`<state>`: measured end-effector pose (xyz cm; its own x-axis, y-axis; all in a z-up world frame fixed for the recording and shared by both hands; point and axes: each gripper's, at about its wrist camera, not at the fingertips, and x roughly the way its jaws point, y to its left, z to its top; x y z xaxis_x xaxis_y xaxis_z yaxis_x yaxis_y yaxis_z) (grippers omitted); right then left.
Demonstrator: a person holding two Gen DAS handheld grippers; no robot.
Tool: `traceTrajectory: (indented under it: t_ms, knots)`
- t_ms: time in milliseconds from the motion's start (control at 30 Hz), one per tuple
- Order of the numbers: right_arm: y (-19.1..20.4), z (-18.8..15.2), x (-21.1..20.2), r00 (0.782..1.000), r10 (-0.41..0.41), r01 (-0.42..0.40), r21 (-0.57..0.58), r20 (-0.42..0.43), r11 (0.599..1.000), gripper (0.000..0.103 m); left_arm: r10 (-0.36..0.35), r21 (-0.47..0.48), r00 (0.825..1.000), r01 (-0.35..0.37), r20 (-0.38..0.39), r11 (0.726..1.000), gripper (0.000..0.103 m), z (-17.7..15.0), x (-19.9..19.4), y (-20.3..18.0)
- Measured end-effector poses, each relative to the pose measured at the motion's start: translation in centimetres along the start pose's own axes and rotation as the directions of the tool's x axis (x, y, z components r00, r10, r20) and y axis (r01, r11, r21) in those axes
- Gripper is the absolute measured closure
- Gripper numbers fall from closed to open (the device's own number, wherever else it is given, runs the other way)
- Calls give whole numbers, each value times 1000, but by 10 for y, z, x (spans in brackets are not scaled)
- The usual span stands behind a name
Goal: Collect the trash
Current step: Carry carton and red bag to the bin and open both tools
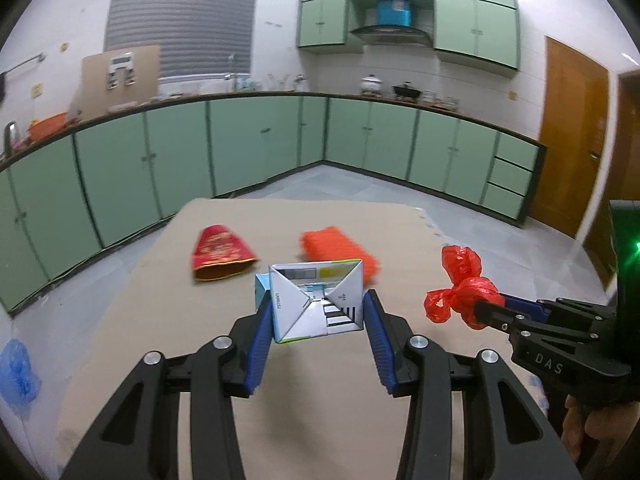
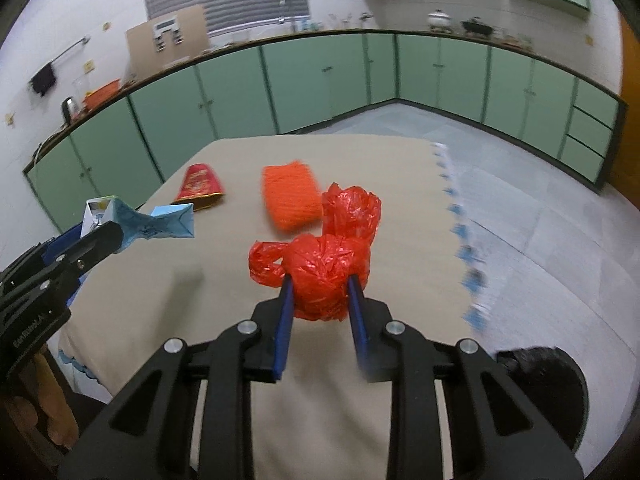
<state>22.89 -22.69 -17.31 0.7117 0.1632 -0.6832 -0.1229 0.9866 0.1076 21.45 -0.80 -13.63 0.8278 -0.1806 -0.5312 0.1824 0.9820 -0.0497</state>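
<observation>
We count two grippers, the left gripper and the right gripper. We see one carton, one red plastic bag, one red pouch and one orange net bag — four pieces of trash altogether.

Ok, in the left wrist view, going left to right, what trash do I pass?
Blue plastic bag on the floor → red pouch → carton held in the left gripper → red plastic bag held in the right gripper. The orange net overlaps the carton, so I leave it out.
</observation>
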Motion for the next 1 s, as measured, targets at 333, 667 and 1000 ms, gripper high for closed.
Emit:
traceTrajectory:
  t_ms: [333, 667, 1000]
  knots:
    - [-91, -42, -52, 990, -141, 141, 117, -4, 983, 78, -167, 100, 986, 168, -16, 981, 59, 0, -6, -104]
    - [-184, -96, -89, 965, -258, 263, 262, -54, 929, 78, -337, 214, 939, 344, -67, 914, 59, -8, -2, -221]
    - [-262, -152, -95, 936, -318, 353, 384, -152, 854, 78, -456, 274, 870, 493, -190, 826, 59, -49, 18, -320]
